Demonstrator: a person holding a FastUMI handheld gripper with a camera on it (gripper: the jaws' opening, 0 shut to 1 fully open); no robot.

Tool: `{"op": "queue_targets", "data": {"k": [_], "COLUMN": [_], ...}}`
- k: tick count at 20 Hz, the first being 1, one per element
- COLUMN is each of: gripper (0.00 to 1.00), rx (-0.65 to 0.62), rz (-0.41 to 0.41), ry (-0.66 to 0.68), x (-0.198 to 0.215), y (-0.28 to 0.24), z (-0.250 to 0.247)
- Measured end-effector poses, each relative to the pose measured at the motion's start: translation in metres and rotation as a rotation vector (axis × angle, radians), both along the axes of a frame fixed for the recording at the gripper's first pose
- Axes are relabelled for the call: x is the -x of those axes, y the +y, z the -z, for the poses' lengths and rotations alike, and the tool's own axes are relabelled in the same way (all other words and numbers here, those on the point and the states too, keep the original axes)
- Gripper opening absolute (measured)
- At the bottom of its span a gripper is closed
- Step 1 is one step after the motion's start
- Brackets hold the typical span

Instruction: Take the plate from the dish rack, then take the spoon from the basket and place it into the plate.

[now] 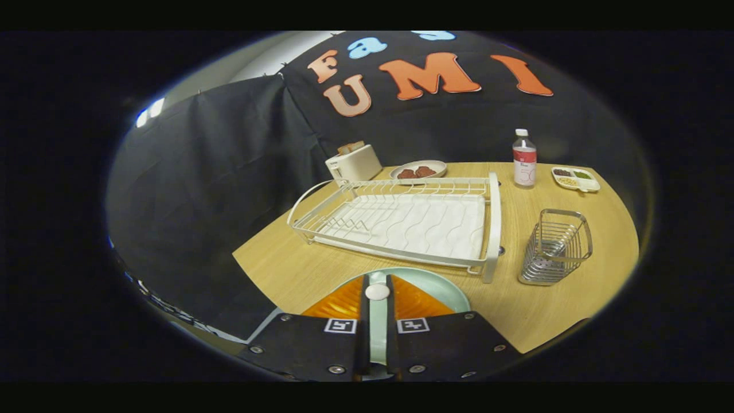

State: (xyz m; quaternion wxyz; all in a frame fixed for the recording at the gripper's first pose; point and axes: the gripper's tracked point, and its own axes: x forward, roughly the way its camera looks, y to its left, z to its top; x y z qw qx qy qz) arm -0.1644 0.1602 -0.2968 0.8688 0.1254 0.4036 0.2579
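While the gripper (377,298) is closing both fingers on the spoon (377,291), the spoon is lying between them with its long axis running along the fingers and its rounded end pointing ahead toward the rack (401,223). Beneath it is sitting the plate (441,287). Beyond the fingers to the right, the basket (555,246) is standing on the table (516,310).
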Motion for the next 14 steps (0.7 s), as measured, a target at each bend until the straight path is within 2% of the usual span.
{"op": "queue_targets", "data": {"k": [6, 9, 14], "gripper": [0.17, 0.25, 0.32], "rx": [-0.010, -0.020, -0.009], "rz": [0.022, 0.057, 0.122], "ry": [0.111, 0.143, 0.119], "x": [0.016, 0.018, 0.006], "y": [-0.015, -0.024, -0.040], "z": [0.018, 0.024, 0.014]}}
